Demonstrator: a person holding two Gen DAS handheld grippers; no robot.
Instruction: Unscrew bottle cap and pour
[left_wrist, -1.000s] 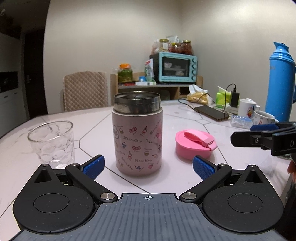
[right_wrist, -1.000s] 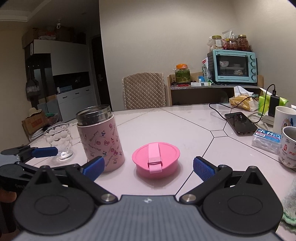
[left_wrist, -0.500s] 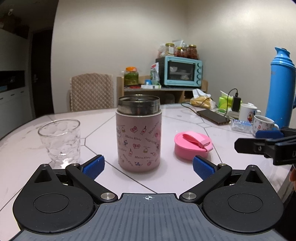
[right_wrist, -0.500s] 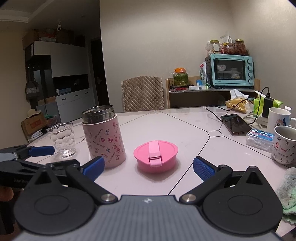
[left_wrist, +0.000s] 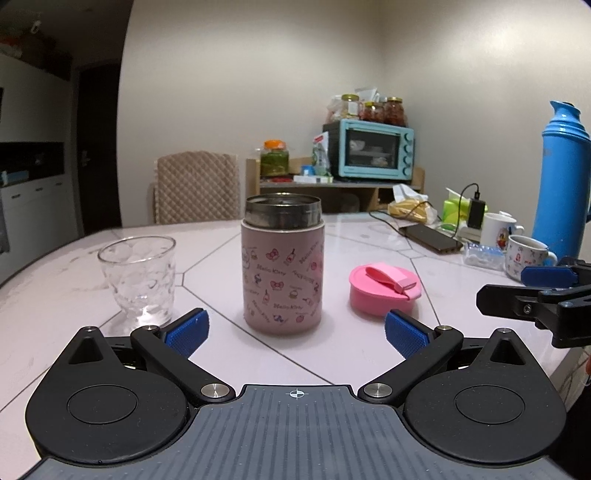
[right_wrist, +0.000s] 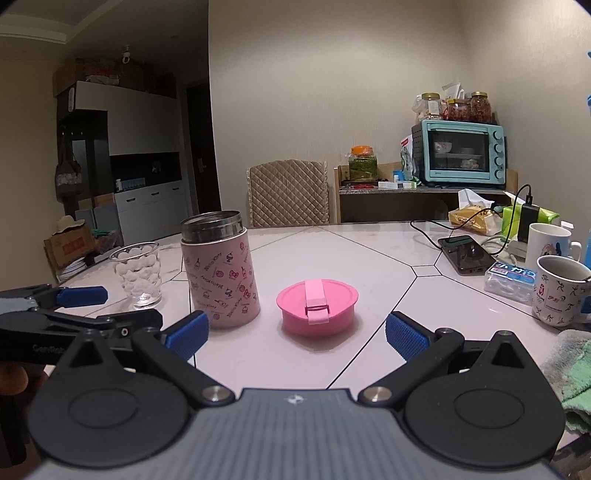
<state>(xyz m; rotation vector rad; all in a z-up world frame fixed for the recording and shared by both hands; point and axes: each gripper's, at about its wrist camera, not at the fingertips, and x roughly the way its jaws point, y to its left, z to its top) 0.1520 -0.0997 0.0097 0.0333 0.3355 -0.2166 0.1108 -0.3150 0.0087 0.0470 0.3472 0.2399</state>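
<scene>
A pink patterned bottle (left_wrist: 282, 273) with a steel neck stands upright and uncapped on the white table (left_wrist: 229, 354). Its pink cap (left_wrist: 384, 293) lies flat on the table to its right. A clear empty glass (left_wrist: 138, 280) stands to its left. My left gripper (left_wrist: 293, 334) is open and empty, a short way in front of the bottle. My right gripper (right_wrist: 295, 334) is open and empty, in front of the cap (right_wrist: 317, 306), with the bottle (right_wrist: 219, 269) and the glass (right_wrist: 137, 275) to its left.
A blue thermos (left_wrist: 563, 184), mugs (left_wrist: 526, 256), a phone on a cable (left_wrist: 430, 238) and a small box sit at the table's right. A green cloth (right_wrist: 569, 369) lies at the right edge. A chair (left_wrist: 195, 192) and an oven shelf stand behind.
Both grippers have drawn back a little from the bottle and cap and sit lower. The bottle, cap and glass have not moved. Both stay open.
</scene>
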